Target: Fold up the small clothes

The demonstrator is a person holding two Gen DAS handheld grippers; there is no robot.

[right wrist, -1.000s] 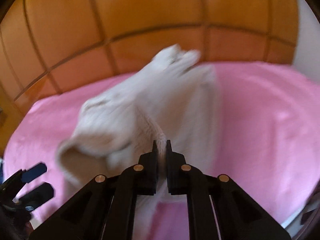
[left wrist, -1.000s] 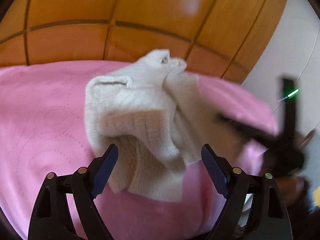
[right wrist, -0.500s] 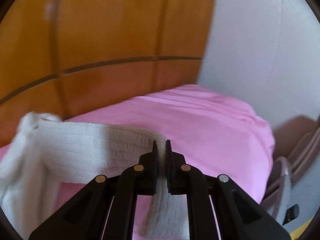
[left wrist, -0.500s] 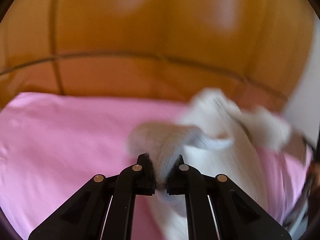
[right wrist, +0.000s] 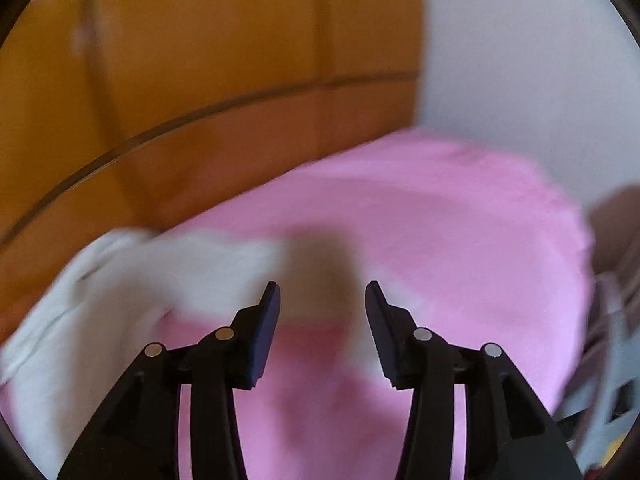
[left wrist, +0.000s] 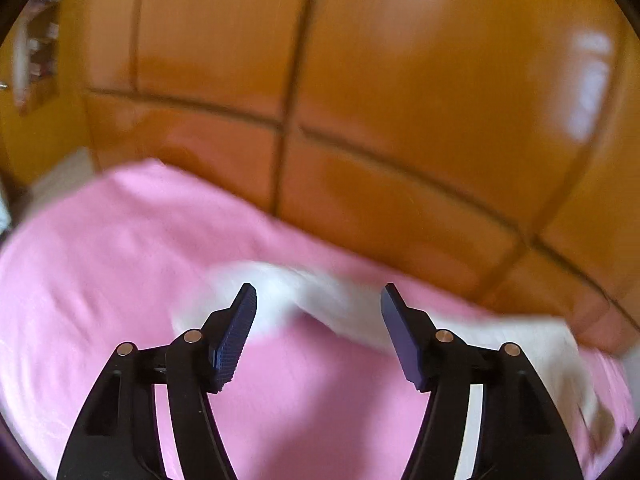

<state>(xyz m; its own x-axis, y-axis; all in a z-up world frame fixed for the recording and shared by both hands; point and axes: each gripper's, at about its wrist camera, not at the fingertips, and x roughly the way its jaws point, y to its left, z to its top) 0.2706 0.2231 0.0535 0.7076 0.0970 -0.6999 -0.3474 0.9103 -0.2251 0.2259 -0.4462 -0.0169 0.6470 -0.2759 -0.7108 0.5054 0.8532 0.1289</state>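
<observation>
A cream knit garment (left wrist: 340, 304) lies spread across the pink bed cover (left wrist: 120, 280), blurred by motion. In the left wrist view it stretches from just beyond my fingertips to the right edge. My left gripper (left wrist: 318, 300) is open and empty, with the cloth just past its tips. In the right wrist view the garment (right wrist: 120, 280) lies to the left and ahead of my right gripper (right wrist: 322, 296), which is open and empty above the pink cover (right wrist: 440, 240).
An orange wooden headboard (left wrist: 360, 100) rises behind the bed. A white wall (right wrist: 520, 60) stands to the right. Grey and brown items (right wrist: 612, 320) sit off the bed's right edge.
Both grippers were shut on the garment half a second ago and have opened and let it go. The garment now lies stretched out on the cover.
</observation>
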